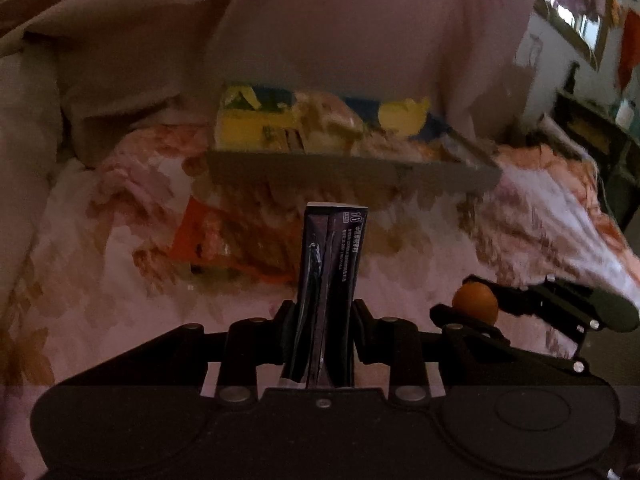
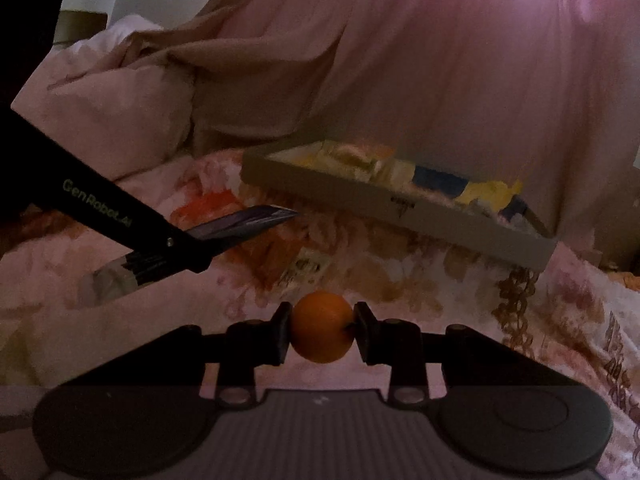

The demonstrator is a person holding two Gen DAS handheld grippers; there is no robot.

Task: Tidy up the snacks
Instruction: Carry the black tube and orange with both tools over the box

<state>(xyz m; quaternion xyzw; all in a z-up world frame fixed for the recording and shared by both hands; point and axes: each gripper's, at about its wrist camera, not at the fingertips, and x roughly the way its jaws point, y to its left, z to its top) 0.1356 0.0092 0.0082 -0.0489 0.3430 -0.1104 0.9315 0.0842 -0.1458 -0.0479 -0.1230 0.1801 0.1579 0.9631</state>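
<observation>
My left gripper [image 1: 322,320] is shut on a dark purple snack packet [image 1: 332,272] that stands upright between its fingers, above the floral bedsheet. My right gripper [image 2: 322,330] is shut on a small orange fruit [image 2: 321,334]; it also shows in the left wrist view [image 1: 476,304] at lower right. A grey tray [image 1: 352,172] with yellow, blue and pale snack packs lies ahead on the bed; it shows in the right wrist view too [image 2: 400,204]. The left gripper and its packet [image 2: 244,222] show at the left of the right wrist view.
An orange-red snack bag [image 1: 216,240] lies on the sheet in front of the tray, left of the purple packet. A rumpled pink-beige blanket [image 2: 280,60] rises behind the tray. A room with shelves [image 1: 592,120] shows at far right.
</observation>
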